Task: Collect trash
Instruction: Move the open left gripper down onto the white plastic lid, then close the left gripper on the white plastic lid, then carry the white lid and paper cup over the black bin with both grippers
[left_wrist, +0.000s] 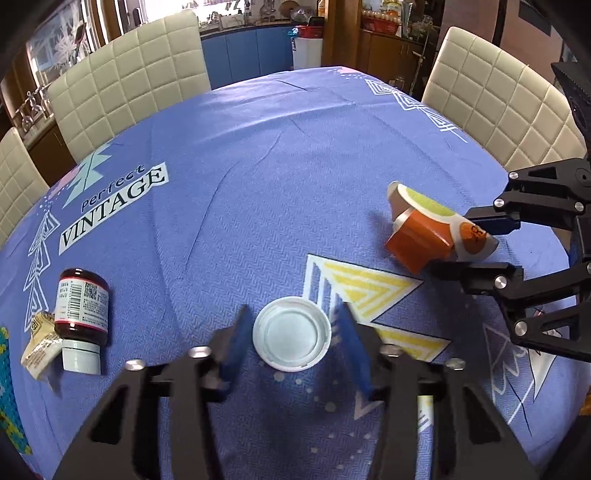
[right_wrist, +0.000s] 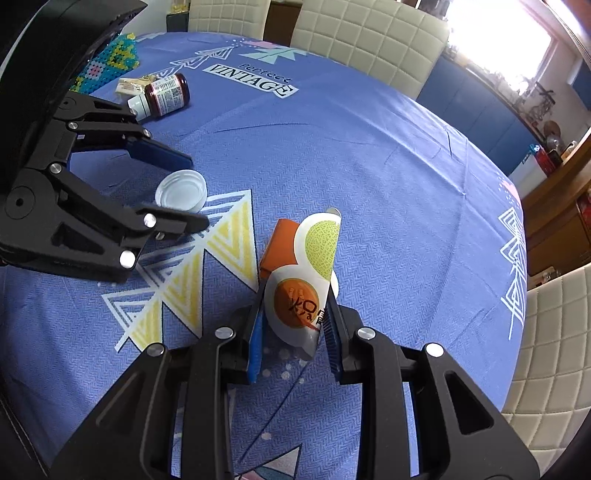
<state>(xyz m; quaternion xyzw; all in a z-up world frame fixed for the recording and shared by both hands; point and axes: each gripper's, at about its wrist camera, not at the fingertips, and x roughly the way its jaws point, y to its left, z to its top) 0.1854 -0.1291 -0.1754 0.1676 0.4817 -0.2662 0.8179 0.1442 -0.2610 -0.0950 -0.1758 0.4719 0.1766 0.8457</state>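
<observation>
My left gripper (left_wrist: 291, 332) brackets the round white plastic lid (left_wrist: 291, 334) on the blue printed tablecloth (left_wrist: 295, 166), pads at its rim, contact unclear. My right gripper (right_wrist: 295, 325) pinches the crumpled orange-and-white melon-print paper carton (right_wrist: 299, 284) just beside it.

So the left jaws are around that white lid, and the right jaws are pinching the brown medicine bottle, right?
Not quite. The left gripper does have its jaws around the white lid. But the right gripper is pinching the crumpled orange-and-melon paper cup, as the right wrist view shows. The brown medicine bottle lies untouched on its side on the tablecloth.
</observation>
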